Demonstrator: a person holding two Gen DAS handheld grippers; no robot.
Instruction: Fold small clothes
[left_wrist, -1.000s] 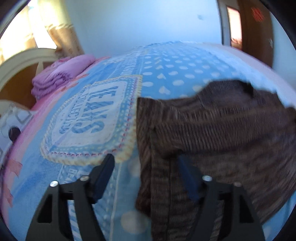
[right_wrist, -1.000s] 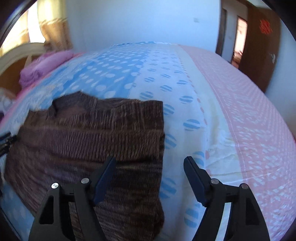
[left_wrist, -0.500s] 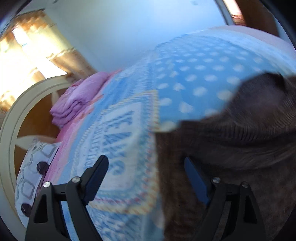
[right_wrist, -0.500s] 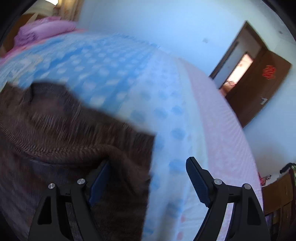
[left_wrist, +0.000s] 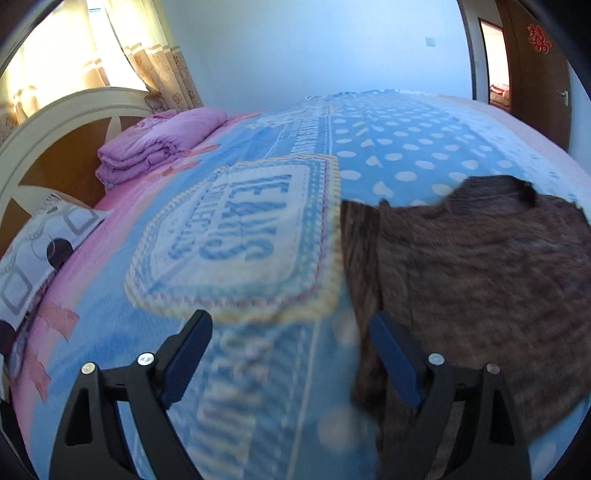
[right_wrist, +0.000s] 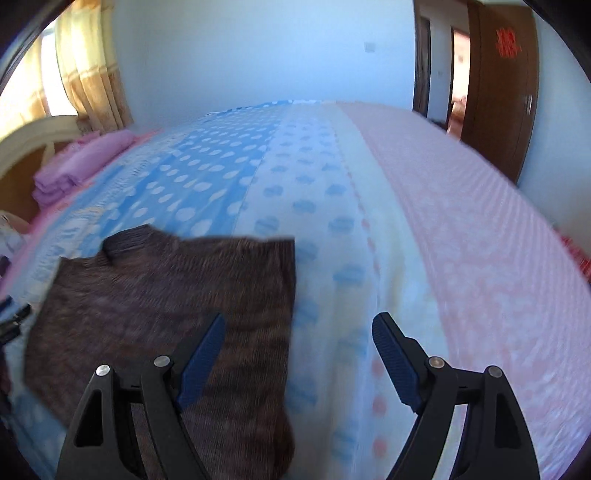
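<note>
A brown knitted sweater (left_wrist: 480, 280) lies flat on the bed, collar at the far end, sleeves folded in. In the right wrist view the sweater (right_wrist: 166, 314) fills the lower left. My left gripper (left_wrist: 291, 332) is open and empty above the sweater's left edge, its right finger over the fabric. My right gripper (right_wrist: 295, 336) is open and empty above the sweater's right edge, its left finger over the fabric.
The bed has a blue polka-dot blanket (left_wrist: 388, 147) with a lettered patch (left_wrist: 240, 236) and a pink side (right_wrist: 480, 221). Folded purple bedding (left_wrist: 159, 140) and a patterned pillow (left_wrist: 33, 254) lie by the headboard (left_wrist: 55, 122). A brown door (right_wrist: 498, 85) stands at the right.
Both grippers tilted and dipped toward the sweater half a second ago, then drew back and levelled. The sweater lies much as it did a second ago. Both grippers stayed open.
</note>
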